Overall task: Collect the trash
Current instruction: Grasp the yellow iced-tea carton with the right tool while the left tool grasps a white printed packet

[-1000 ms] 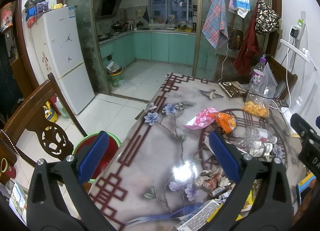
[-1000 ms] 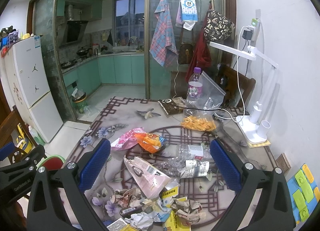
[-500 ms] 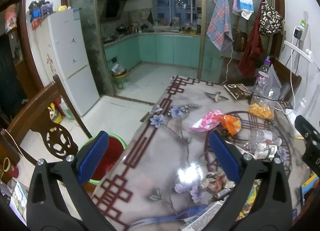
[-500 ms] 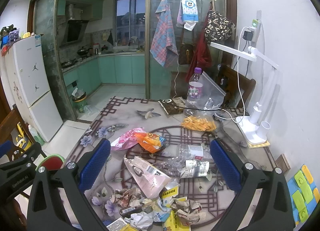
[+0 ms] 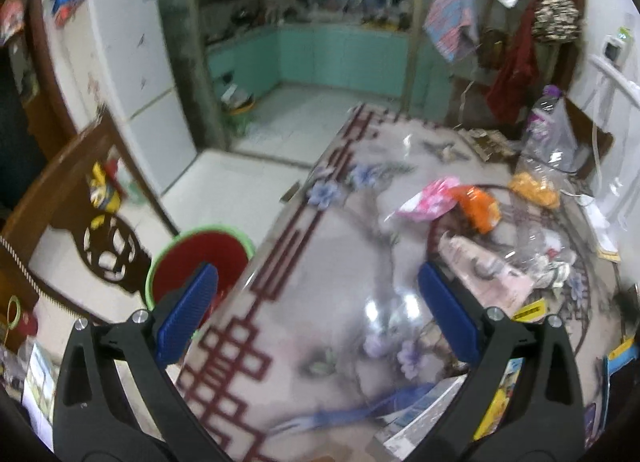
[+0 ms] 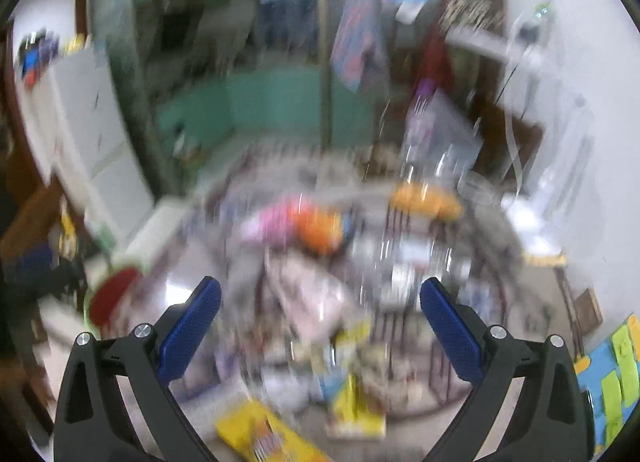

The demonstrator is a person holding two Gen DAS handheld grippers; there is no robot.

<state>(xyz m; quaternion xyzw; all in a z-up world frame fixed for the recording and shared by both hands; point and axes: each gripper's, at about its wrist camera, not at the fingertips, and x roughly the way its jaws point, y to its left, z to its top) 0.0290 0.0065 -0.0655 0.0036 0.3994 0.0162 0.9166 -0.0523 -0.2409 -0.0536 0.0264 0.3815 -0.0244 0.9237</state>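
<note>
Hovering over the table with the left gripper spread wide, holding nothing. Hanging likewise with the right gripper released and empty (view heavily smeared). Lying heaped toward the table's right edge: wrappers, a pink bag touching an orange packet. Standing on the floor just beside the table's left edge, a red bin with a green rim.

a white fridge is standing by the wall. a checked towel is hanging on the glass door. a brown wooden chair is sitting beside the flowery table.
</note>
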